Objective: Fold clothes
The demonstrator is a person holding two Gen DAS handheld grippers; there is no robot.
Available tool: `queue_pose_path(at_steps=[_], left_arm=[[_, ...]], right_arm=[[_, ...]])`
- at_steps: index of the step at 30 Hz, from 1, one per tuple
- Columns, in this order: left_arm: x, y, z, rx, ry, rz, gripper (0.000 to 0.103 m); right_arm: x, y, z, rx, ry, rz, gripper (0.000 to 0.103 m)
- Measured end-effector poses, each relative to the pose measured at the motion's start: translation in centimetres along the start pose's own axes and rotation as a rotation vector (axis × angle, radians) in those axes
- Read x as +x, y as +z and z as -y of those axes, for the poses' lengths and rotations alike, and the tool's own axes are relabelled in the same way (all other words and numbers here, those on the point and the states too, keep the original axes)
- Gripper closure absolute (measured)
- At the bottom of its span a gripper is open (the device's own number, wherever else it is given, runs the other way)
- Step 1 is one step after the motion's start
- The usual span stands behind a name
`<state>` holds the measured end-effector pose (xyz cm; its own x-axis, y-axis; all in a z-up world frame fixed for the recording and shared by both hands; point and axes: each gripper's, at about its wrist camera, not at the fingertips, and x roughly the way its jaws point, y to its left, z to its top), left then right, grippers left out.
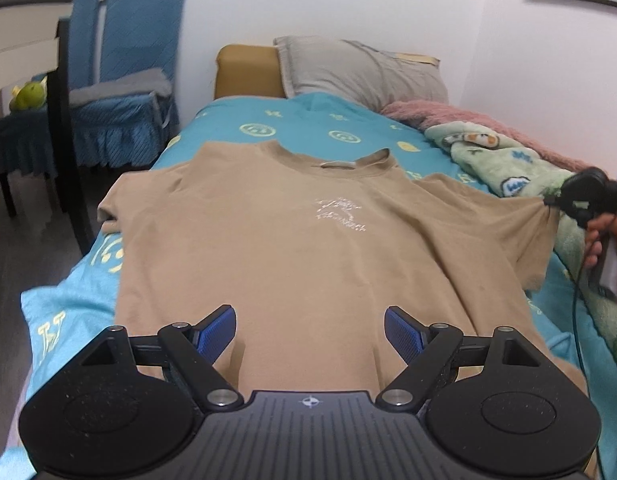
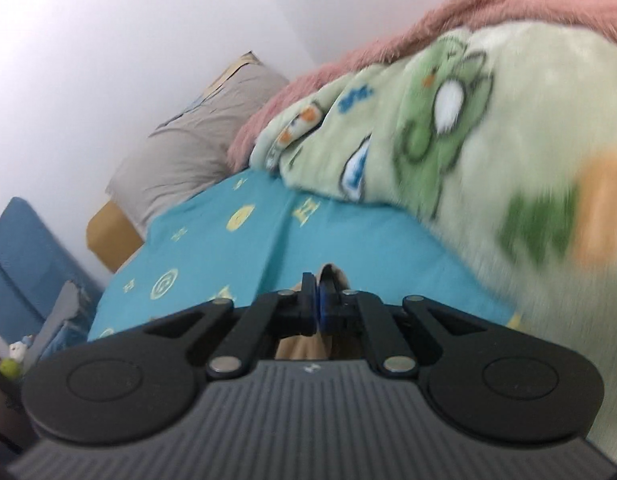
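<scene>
Cloth is already pinched on one side: the right gripper (image 2: 319,300) has its jaws closed tight on the edge of the tan T-shirt's (image 1: 292,248) sleeve (image 1: 520,216), which rises in a small peak toward it, while the rest of the shirt lies flat, face up, on the teal bedsheet (image 1: 316,120) with its collar toward the grey pillow (image 1: 360,70). The left gripper (image 1: 308,334) hovers just above the hem end with its jaws standing wide and nothing between the blue pads (image 1: 218,330). To do this step well, I would carry the sleeve across the chest in a low, level sweep so the body does not drag, and lay it with its edge in line with the side seam; the left gripper could press the near hem to keep the shirt from sliding. The green cartoon blanket (image 2: 448,128) sits close on that side and might snag. A pale printed motif (image 1: 340,216) on the chest seems to include lettering, but it is too small and soft to read; the neck label (image 1: 338,165) is equally illegible.
</scene>
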<state>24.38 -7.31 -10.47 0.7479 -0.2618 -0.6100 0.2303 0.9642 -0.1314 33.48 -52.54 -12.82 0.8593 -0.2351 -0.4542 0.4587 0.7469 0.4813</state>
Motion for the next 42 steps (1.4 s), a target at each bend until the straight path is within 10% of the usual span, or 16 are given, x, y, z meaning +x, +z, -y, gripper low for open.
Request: queue_pose_path(at_steps=[8, 10, 12, 21, 35, 42], left_arm=[[-0.4, -0.2, -0.7, -0.018, -0.004, 0.01, 0.02], [-0.7, -0.1, -1.0, -0.032, 0.0, 0.014, 0.02], [-0.9, 0.0, -1.3, -0.047, 0.001, 0.012, 0.02], [-1.9, 0.0, -1.8, -0.079, 0.009, 0.014, 0.019], [0.7, -0.4, -3.4, -0.184, -0.022, -0.065, 0.019], [1.8, -0.5, -4.1, -0.218, -0.038, -0.091, 0.019]], right_arm=[[0.7, 0.2, 3.3, 0.048, -0.077, -0.125, 0.091], [-0.4, -0.2, 3.1, 0.094, -0.054, -0.164, 0.034], [-1.9, -1.1, 2.7, 0.156, -0.013, -0.204, 0.008], [-3.7, -8.5, 1.5, 0.552, 0.1, -0.387, 0.009], [-1.7, -12.4, 2.2, 0.537, 0.002, -0.025, 0.01], [-0.6, -12.2, 2.3, 0.528, 0.033, 0.007, 0.008]])
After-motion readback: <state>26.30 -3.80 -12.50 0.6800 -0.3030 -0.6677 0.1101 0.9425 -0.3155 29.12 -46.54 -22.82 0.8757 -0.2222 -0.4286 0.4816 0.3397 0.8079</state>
